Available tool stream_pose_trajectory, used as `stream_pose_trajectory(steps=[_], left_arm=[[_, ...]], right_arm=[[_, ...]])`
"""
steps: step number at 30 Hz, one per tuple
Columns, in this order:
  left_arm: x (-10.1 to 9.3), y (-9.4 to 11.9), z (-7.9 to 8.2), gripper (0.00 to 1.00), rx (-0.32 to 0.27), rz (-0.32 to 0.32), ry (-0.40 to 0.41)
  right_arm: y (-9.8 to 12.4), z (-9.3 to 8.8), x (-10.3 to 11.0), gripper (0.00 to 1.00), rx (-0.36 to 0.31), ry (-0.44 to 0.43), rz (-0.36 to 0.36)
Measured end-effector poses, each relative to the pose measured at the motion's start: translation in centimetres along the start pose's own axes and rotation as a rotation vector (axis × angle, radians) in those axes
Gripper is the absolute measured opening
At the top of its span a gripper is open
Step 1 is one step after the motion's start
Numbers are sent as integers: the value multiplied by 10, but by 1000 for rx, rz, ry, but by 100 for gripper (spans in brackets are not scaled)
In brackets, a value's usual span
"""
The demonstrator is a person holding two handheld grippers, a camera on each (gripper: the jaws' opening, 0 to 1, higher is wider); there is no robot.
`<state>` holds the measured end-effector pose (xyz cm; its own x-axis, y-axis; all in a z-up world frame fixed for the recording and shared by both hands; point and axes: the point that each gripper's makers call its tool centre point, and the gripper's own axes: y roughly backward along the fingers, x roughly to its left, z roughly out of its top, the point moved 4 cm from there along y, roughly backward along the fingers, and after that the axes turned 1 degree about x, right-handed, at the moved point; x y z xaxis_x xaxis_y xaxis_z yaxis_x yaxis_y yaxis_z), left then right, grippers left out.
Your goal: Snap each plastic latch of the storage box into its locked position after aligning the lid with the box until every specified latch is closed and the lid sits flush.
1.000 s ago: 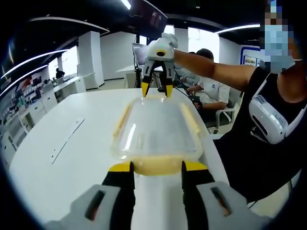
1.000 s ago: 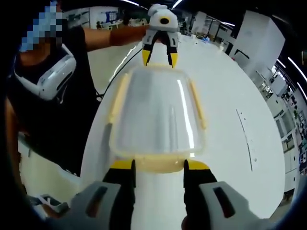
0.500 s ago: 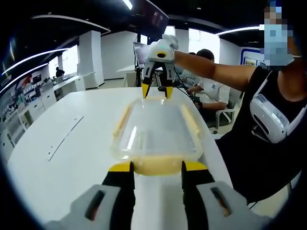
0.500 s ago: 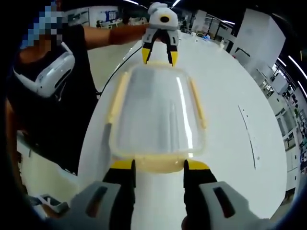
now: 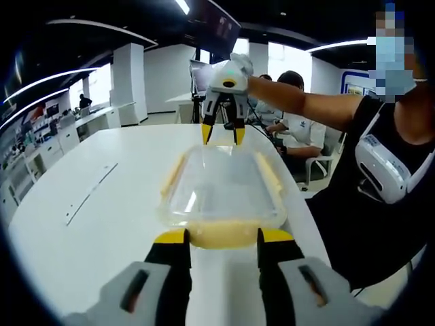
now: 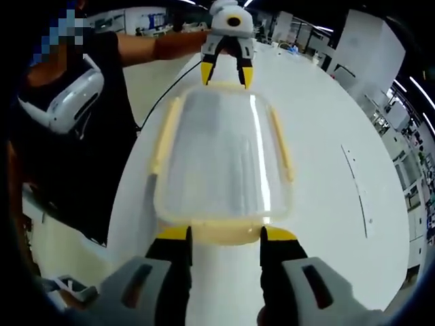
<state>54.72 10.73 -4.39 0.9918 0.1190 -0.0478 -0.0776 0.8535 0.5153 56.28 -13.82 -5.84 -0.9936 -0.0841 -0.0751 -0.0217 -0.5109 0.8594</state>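
I have the storage box [image 5: 222, 190] lying on the white table [image 5: 102, 204], lengthwise between my two grippers, its clear lid [image 5: 224, 183] on top. In the left gripper view, my left gripper [image 5: 221, 238] has its yellow-tipped jaws spread wide, one at either side of the pale yellow end latch [image 5: 222, 234] at the near short end; the tips sit at the latch's corners, and I cannot tell whether they actually touch it. Nothing is gripped. Across the box, the right gripper [image 5: 221, 134] hangs at the far short end, jaws apart, tips pointing down just above the lid's edge.

The right gripper view gives the mirror of this — my right gripper [image 6: 223, 238] open around its own near end latch [image 6: 223, 233], holding nothing, with the left gripper [image 6: 226, 73] at the far end of the box [image 6: 223, 156]. Long yellow side latches [image 6: 165, 136] run along both long edges of the lid [image 6: 224, 149]. Whether they are snapped down I cannot tell — the lid looks seated on the table-bound [image 6: 326, 176] box.
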Motion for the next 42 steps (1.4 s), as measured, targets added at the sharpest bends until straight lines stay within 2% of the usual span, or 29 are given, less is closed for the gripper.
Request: stream_pose_trajectory(steps=[16,42], left_arm=[[6,-3,-6,35,6,-2,15],[6,-11,-17,35,3,-11,21]], right_arm=[[-9,-4,-9,35,18,5,8],[-11,-6,-7,36,62,10,15]])
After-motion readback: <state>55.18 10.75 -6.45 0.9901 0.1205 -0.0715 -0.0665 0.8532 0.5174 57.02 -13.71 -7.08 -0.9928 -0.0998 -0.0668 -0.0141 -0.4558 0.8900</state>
